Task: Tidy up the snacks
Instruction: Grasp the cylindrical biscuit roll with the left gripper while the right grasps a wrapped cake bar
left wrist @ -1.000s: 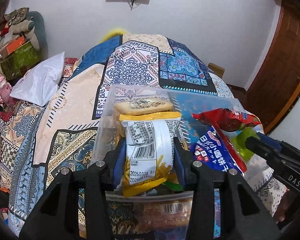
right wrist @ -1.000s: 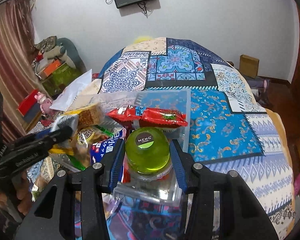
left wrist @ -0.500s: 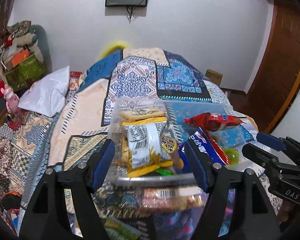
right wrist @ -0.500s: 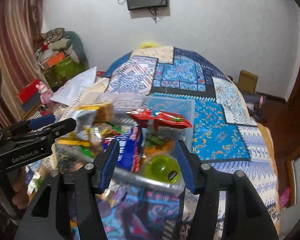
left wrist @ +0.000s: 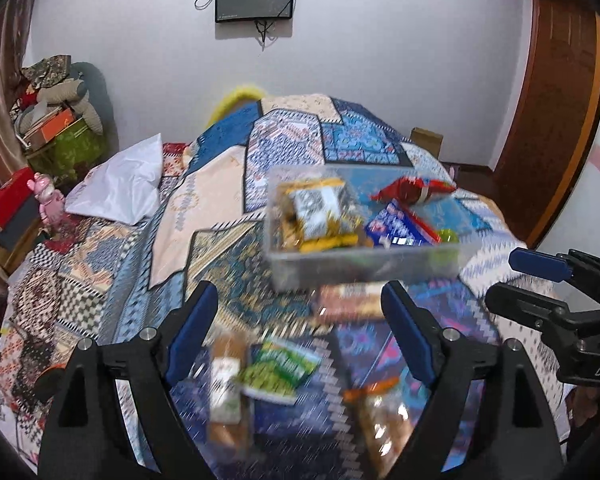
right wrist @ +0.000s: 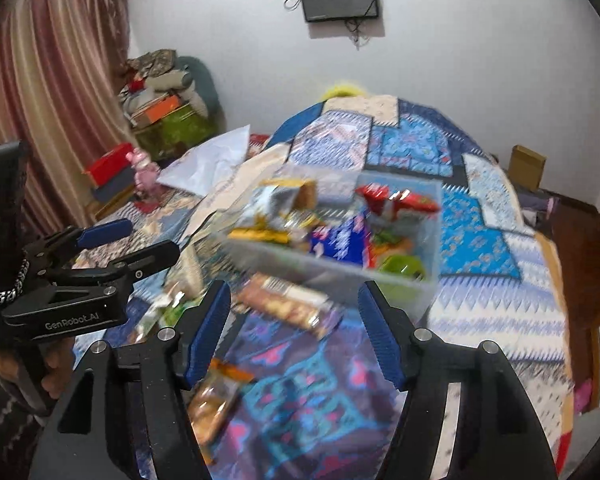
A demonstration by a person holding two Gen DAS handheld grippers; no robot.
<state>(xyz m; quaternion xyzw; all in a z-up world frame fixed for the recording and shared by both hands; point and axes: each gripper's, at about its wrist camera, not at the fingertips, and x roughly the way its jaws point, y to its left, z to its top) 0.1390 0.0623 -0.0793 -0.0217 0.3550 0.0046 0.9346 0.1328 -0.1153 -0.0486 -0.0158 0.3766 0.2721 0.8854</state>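
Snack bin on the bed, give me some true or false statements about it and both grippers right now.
1. The left gripper is open and holds nothing. True.
2. The right gripper is clamped on a green jelly cup. False: it is open, and the jelly cup lies inside the bin.
3. A red packet sticks up above the bin's rim. True.
4. Every snack is in the bin. False: a green packet and others lie on the bedspread in front of it.

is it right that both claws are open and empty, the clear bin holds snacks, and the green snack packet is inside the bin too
Not quite. The left wrist view shows the green snack packet lying on the bedspread in front of the clear bin, not inside. The left claw and right claw are open and empty.
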